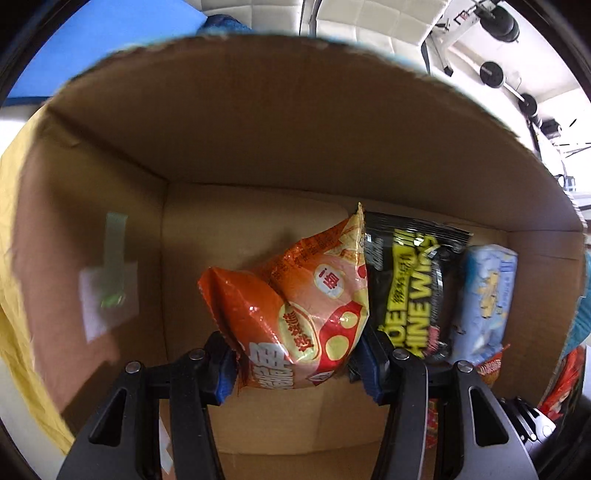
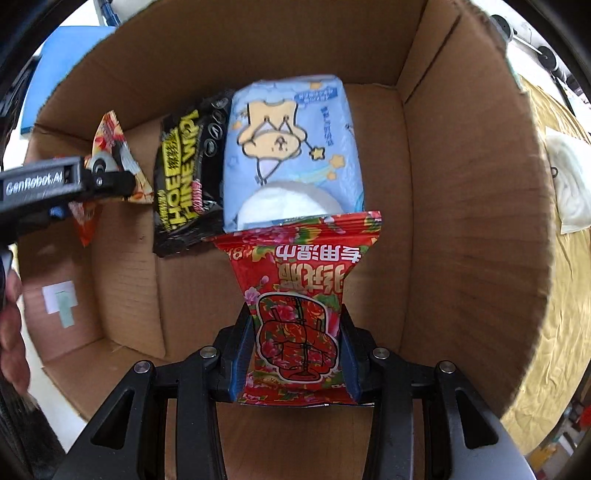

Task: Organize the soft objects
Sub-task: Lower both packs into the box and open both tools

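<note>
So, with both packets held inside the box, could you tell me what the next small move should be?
Probably lower the red floral packet a little and release it. The right gripper holds it just above bare box floor, beside the blue pack; the left gripper has its orange bag clear.

A home setting with exercise gear is indicated: a white tufted cushion (image 1: 373, 33) and dumbbells (image 1: 495, 74) are seen beyond the cardboard box (image 1: 258, 122); a yellow cloth (image 2: 546, 295) is spread alongside.

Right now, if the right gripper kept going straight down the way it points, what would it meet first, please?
Probably the bare floor of the cardboard box. The right gripper holds a red packet, whose lower end would land first, close beside the blue pack; depth is unclear.
</note>
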{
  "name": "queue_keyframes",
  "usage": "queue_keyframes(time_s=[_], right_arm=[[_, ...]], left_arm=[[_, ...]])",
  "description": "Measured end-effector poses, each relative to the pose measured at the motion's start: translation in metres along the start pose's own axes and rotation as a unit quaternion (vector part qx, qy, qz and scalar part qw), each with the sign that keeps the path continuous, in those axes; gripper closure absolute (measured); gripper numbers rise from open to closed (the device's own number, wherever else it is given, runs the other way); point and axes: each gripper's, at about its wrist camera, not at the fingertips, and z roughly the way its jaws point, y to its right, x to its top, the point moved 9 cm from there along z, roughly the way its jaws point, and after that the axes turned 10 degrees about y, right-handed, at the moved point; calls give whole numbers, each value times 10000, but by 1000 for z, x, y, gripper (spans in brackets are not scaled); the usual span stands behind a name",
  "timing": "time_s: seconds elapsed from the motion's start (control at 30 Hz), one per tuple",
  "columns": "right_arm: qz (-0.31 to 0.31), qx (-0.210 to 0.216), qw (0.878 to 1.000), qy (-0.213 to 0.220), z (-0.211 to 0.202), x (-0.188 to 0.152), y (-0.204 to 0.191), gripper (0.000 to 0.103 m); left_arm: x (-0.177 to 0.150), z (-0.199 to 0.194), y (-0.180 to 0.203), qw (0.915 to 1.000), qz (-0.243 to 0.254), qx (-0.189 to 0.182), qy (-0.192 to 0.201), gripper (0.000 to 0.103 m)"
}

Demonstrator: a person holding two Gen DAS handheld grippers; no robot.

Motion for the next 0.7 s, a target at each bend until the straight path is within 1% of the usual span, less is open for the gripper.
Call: queue_keyframes(time_s=[0.07,0.17,0.33,0.4,0.43,0.47,0.5,0.6,0.67,0.7], right_arm=[[-73,-80,9999,-42,6,-4,0,59],[-111,-126,9999,-32,11,-7,-1,58],[-162,-207,9997,-27,15,-11,-5,57],[-196,-243,9995,6,12,-10,-9,53],[-204,-275,9994,39,13,-10,-12,47],[-212,-279,9993,82,10,-10,-13,44],[-207,-258,9994,123,7,-9,-15,43],[-196,-269,9992,231,-4,-5,-19,41],[-176,-266,9990,300,-13,-4,-19,39],[-178,-268,9990,322,-15,-4,-21,39]], left_arm=[[1,4,0,9999,78,59,-29,50],[2,4,2,9999,160,47,-5,50],[-6,-5,3,9998,118,141,-9,48],[-11,-10,3,9999,73,114,-19,48],[-12,-13,3,9999,54,108,-2,46],[-15,-17,3,9999,40,110,32,43],[-17,-22,4,9999,47,102,68,38],[-21,-40,3,9993,124,192,292,37],[-26,-54,4,9988,139,174,437,34],[-28,-62,4,9985,134,176,506,31]])
